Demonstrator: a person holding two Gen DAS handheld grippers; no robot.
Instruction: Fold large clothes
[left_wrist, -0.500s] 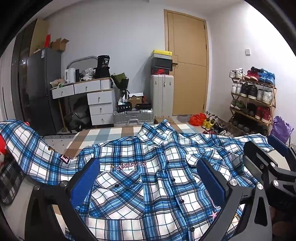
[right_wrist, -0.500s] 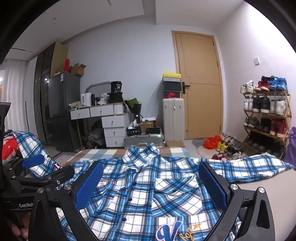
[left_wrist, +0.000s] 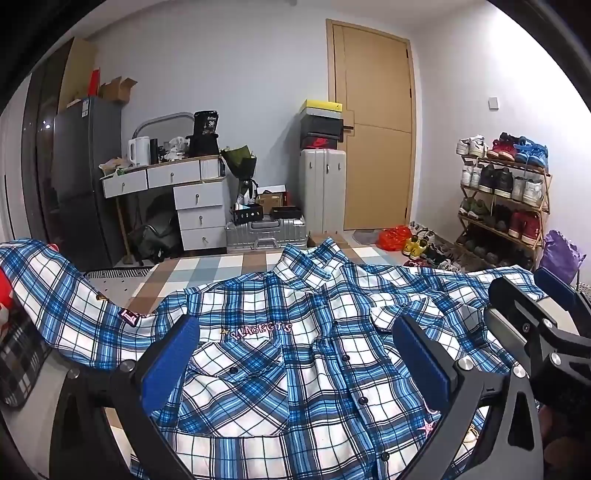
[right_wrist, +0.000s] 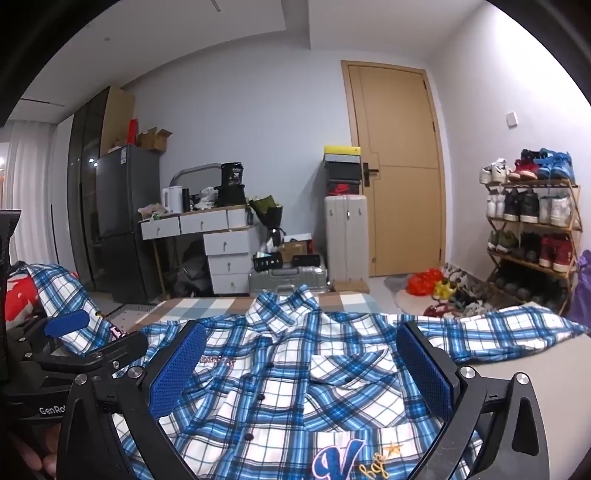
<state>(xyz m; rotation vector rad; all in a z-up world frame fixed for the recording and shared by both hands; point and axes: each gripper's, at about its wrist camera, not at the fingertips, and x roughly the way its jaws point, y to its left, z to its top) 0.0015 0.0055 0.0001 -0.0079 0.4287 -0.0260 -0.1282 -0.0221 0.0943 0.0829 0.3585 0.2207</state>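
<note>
Both open grippers, left gripper (left_wrist: 295, 354) and right gripper (right_wrist: 301, 365), apparently above spread plaid shirt (left_wrist: 314, 406)

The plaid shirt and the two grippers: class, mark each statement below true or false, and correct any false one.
1. The plaid shirt lies spread out, front up. True.
2. The right gripper is clamped on a sleeve. False: its jaws stand wide open, holding nothing.
3. The left gripper is open above the shirt. True.
4. The shirt is red and black. False: it is blue and white.
5. The door stands open. False: it is closed.
</note>
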